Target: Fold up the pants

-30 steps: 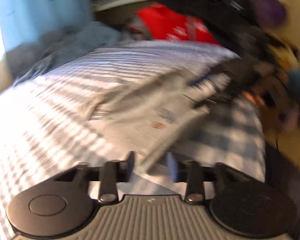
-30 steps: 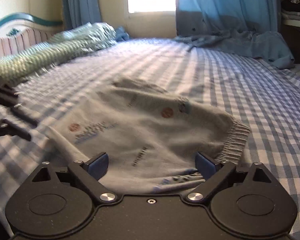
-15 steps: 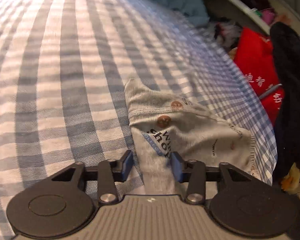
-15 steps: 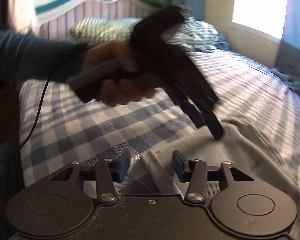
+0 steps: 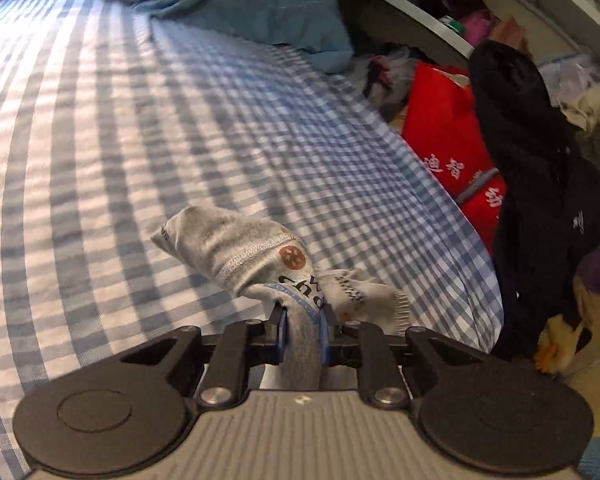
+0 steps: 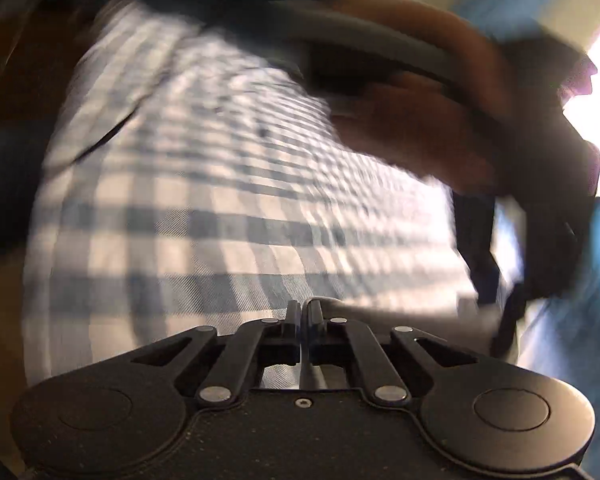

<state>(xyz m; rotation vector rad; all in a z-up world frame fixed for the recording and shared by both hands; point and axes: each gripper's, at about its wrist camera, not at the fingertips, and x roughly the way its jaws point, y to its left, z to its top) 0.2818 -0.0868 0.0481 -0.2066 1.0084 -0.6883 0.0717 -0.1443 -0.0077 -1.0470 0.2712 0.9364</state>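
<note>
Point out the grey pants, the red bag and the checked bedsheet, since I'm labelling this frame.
grey pants (image 5: 256,248): left wrist view, on the bunched fabric ahead of the gripper.
red bag (image 5: 440,128): left wrist view, on its red front, beside the bed.
checked bedsheet (image 5: 140,128): left wrist view, on a bare stretch.

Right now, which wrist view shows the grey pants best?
The left wrist view: the grey pants are sharp, bunched between the closing left gripper over the checked bedsheet. The right wrist view is motion-blurred; only a pale strip beside the shut right gripper might be them.
</note>
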